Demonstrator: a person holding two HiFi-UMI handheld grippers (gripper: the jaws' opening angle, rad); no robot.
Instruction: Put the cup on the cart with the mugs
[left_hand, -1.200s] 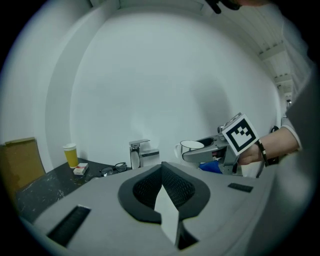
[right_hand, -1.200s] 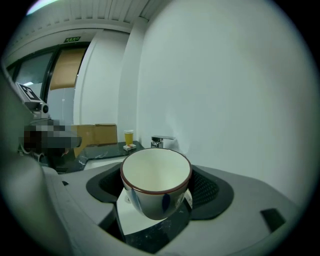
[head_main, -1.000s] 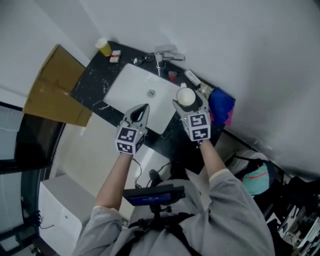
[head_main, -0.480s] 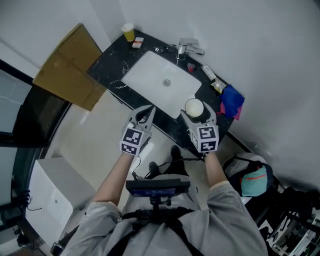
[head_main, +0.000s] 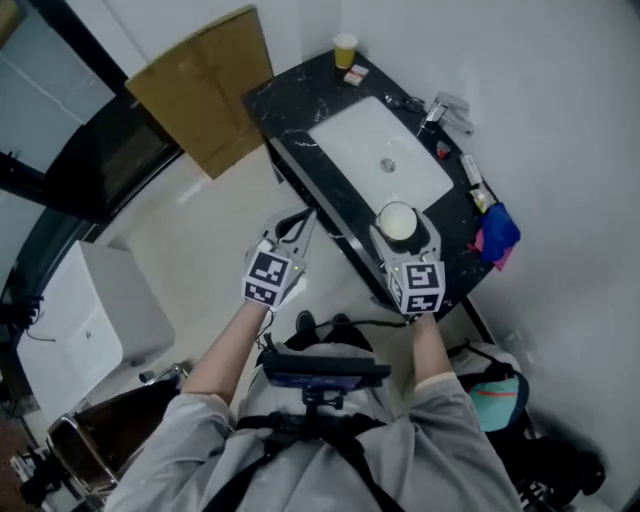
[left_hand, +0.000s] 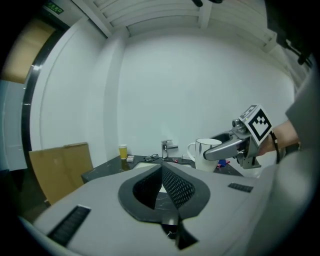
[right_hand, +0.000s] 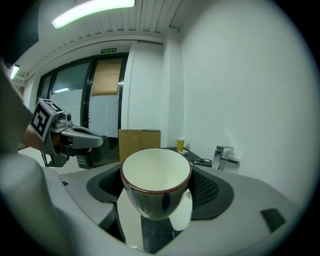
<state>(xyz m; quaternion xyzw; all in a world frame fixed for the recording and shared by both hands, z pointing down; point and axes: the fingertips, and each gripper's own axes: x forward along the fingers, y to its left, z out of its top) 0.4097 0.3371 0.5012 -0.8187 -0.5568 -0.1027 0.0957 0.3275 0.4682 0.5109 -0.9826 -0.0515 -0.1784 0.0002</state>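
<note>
Pale washroom floor (head_main: 200, 240) lies beneath you. Nearest you, the right gripper (head_main: 399, 232) is clamped round the cup (right_hand: 156, 175), which sits upright between its jaws, rim up and bowl empty. To its left, apart from it, your left gripper (left_hand: 162, 172) has its jaws pressed together on nothing. Beyond both runs the black counter (head_main: 330, 200) with its white sink (head_main: 380, 150), then the faucet (head_main: 445, 108) and a yellow paper cup (head_main: 345, 48) at the far end. No cart with mugs shows in any view, so you must find it first; only your right hand carries the cup.
</note>
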